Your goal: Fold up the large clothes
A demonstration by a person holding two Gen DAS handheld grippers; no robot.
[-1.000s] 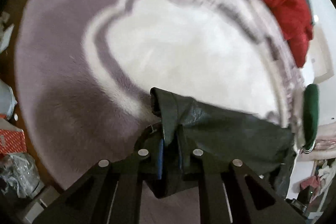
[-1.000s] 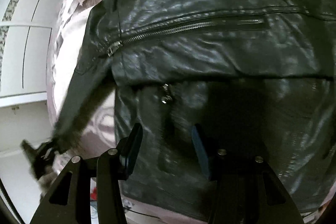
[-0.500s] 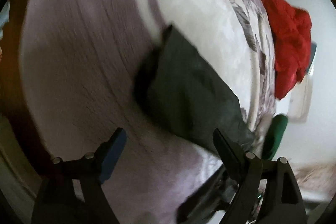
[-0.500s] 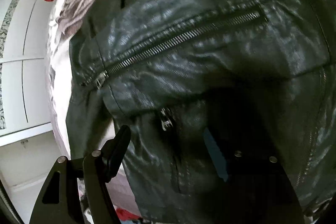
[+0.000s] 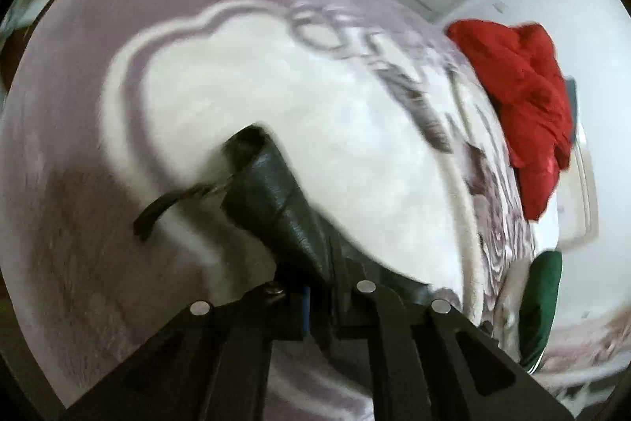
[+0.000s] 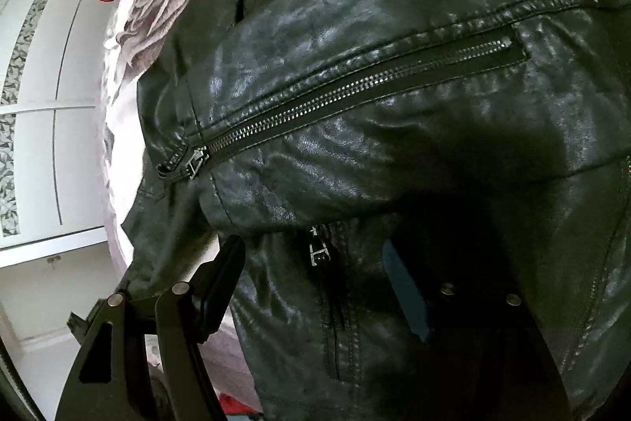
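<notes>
The black leather jacket [image 6: 394, 105] lies on the lilac-and-white blanket [image 5: 276, 97], its body toward the blanket's edge. The left gripper [image 5: 321, 302] is clamped on the jacket's sleeve [image 5: 284, 200], which reaches over the white middle. The right gripper [image 6: 315, 283] hangs wide open over the jacket's front. A red garment [image 5: 524, 105] lies at the blanket's far edge.

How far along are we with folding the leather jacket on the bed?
Early. Done: the black leather jacket lies spread, zipper side up, on the blanket. In hand: the left tool has just clamped its sleeve; the right tool hangs open over the front. Left: folding sleeves and body; the red garment is unfolded.
</notes>
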